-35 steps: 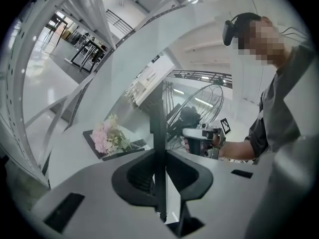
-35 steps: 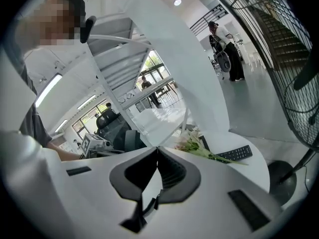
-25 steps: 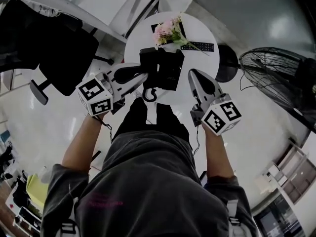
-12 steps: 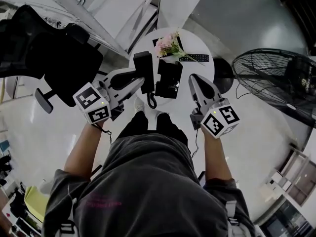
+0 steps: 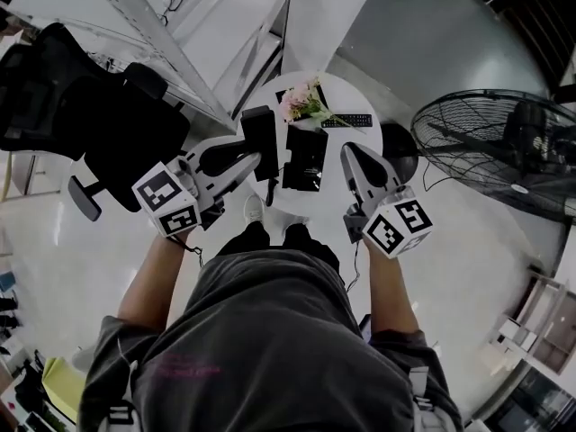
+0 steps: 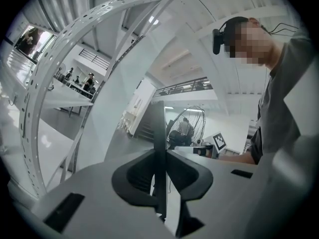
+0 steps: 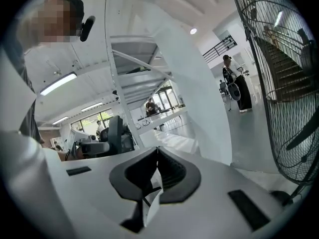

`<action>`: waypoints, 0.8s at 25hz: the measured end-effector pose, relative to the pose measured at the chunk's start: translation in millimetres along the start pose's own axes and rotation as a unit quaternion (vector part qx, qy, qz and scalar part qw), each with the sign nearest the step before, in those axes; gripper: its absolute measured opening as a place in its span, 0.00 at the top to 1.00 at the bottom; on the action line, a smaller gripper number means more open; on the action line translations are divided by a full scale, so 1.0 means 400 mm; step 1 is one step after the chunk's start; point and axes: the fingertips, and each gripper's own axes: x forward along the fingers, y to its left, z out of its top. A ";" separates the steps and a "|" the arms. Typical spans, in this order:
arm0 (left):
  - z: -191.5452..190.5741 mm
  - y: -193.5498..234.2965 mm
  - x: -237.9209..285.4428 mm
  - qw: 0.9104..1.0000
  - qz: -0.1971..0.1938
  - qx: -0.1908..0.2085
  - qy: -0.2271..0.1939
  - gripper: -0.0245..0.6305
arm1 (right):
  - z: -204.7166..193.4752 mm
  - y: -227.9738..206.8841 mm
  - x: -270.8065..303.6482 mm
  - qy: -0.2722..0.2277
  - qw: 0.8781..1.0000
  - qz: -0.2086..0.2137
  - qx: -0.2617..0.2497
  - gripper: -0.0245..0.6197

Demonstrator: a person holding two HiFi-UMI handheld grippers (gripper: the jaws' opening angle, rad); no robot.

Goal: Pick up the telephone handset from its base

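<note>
Your left hand-held gripper point(image 5: 252, 154) is clenched on the black telephone handset point(image 5: 261, 136), which is lifted clear of its base point(image 5: 304, 158) and held just left of it above the round white tabletop point(image 5: 351, 93). In the left gripper view, the handset shows edge-on as a thin dark slab pinched between the jaws. Your right hand-held gripper point(image 5: 349, 154) is clenched shut on nothing, just right of the base, and pink flowers point(image 5: 301, 103) and a black remote control point(image 5: 353, 121) lie on the tabletop beyond it.
</note>
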 end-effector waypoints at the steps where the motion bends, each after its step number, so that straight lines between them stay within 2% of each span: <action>1: 0.011 -0.004 -0.001 1.000 -0.002 0.003 -0.003 0.84 | 0.008 0.004 -0.002 -0.003 1.000 0.000 -0.002 0.93; 13: 0.097 -0.066 -0.005 0.999 -0.026 0.029 -0.031 0.84 | 0.097 0.051 -0.049 -0.043 0.999 -0.001 -0.026 0.93; 20: 0.106 -0.085 -0.006 0.998 -0.030 0.032 -0.034 0.84 | 0.095 0.067 -0.055 -0.043 0.999 0.004 -0.026 0.93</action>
